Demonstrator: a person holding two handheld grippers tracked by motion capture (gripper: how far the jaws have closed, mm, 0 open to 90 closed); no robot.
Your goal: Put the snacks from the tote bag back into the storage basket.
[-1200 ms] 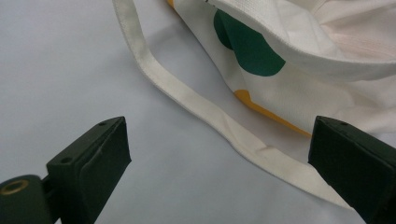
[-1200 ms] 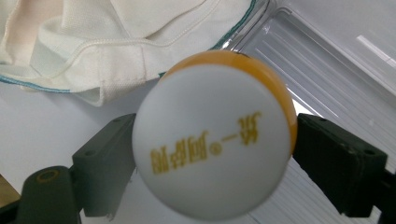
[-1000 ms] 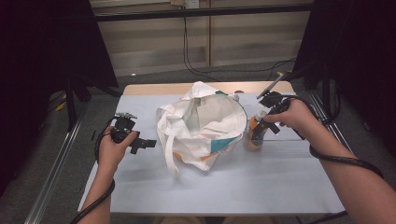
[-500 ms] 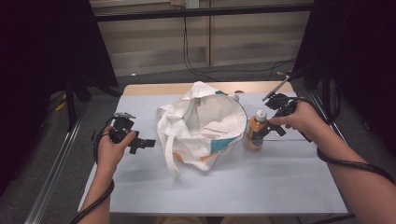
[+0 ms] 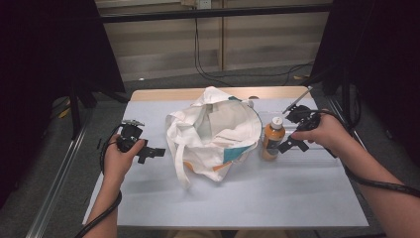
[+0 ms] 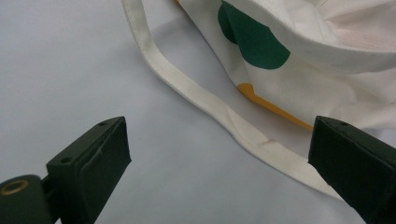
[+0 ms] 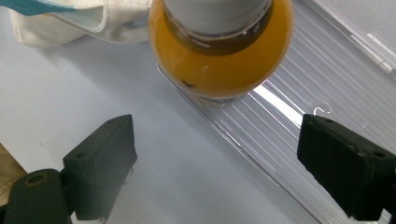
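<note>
A white cloth tote bag [image 5: 213, 134] with teal and orange print lies slumped and open at the table's middle. Just right of it an orange bottle [image 5: 273, 140] with a white cap stands upright. My right gripper [image 5: 289, 133] is open a little right of the bottle, not touching it. In the right gripper view the bottle [image 7: 219, 60] stands ahead of the wide-open jaws of that gripper [image 7: 219, 158]. My left gripper [image 5: 151, 152] is open left of the bag. Its view has the bag's strap [image 6: 224, 112] lying flat between the open jaws of that gripper [image 6: 219, 154], and the bag [image 6: 303, 56] beyond.
A pale sheet covers the table [image 5: 247, 198]. A clear ribbed plastic tray [image 7: 317, 93] lies under and right of the bottle. Black frame posts stand at both sides, and cables trail from both grippers.
My right gripper has drawn back to the right, away from the orange bottle, which stays upright beside the bag. The left gripper has barely moved.
</note>
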